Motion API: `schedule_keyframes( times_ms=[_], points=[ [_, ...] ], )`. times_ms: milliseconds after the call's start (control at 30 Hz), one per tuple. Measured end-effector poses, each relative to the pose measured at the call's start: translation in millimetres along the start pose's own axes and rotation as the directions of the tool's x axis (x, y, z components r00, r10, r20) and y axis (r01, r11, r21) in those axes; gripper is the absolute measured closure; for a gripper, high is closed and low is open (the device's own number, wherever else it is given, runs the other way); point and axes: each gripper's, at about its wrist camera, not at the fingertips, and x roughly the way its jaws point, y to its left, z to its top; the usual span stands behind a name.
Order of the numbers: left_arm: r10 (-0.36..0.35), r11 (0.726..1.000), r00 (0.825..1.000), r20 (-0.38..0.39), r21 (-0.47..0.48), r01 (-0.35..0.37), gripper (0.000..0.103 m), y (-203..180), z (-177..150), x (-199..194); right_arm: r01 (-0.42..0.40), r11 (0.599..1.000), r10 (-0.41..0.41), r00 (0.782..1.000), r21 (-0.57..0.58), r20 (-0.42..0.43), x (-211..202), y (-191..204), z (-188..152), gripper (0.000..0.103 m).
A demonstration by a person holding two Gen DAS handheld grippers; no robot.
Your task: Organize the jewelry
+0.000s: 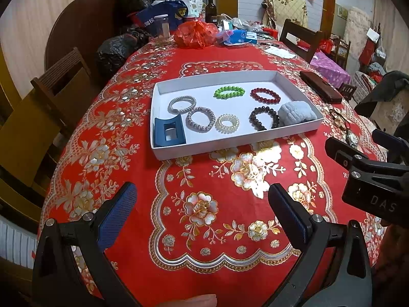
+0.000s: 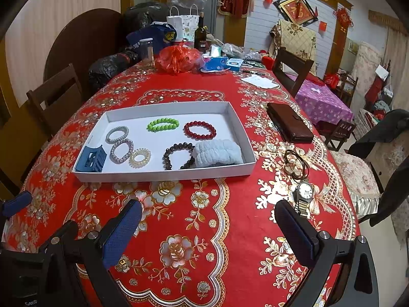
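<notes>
A white tray on the red tablecloth holds a green bead bracelet, a red one, a dark one, several coil hair ties, a blue hair claw and a pale blue scrunchie. A wristwatch and a brown cord piece lie on the cloth right of the tray. My left gripper is open and empty, before the tray. My right gripper is open and empty, its right finger beside the watch.
A dark brown case lies right of the tray. Bags, a bottle, a jar and papers crowd the far end of the table. Wooden chairs stand along the left and far right sides.
</notes>
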Motion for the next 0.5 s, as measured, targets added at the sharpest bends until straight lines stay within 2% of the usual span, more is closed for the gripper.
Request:
schedule_keyframes(
  times_ms=[500],
  points=[
    [0.0, 1.0, 1.0, 0.0, 0.0, 0.0, 0.0, 0.0, -0.2, -0.1, 0.002, 1.0, -0.002, 1.0, -0.001, -0.002, -0.1, -0.1, -1.2, 0.0]
  ],
)
